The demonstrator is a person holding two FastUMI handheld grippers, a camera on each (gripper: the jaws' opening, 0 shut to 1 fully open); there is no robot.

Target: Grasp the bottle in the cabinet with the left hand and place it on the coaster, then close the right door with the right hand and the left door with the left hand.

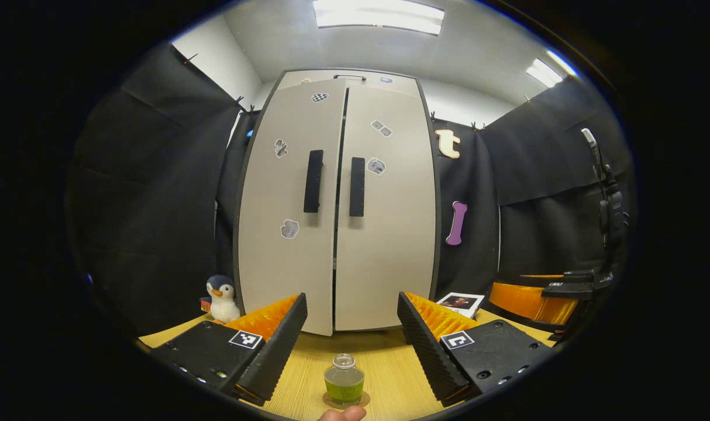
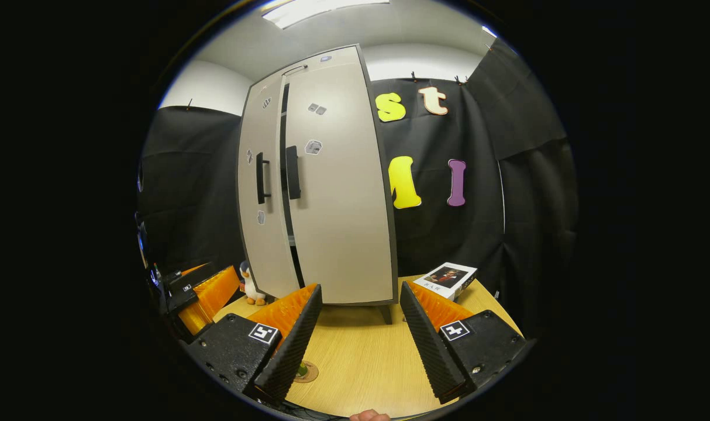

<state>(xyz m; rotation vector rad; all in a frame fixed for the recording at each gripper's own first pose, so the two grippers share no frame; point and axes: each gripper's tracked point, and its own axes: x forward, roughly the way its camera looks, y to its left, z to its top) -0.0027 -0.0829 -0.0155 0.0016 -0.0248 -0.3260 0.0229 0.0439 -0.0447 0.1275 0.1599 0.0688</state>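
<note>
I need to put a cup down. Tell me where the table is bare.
Bare table runs from the cabinet forward, right of the coaster and short of the book. Crowded: the bottle fills the coaster, and the penguin sits left of the cabinet.

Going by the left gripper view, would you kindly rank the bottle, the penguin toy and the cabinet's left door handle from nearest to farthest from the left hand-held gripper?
1. The bottle: nearest, on the coaster, just ahead between the open fingers of the left hand-held gripper.
2. The penguin toy: farther, on the table to the left, beside the cabinet's base.
3. The left door handle: farthest, high on the cabinet door.
</note>
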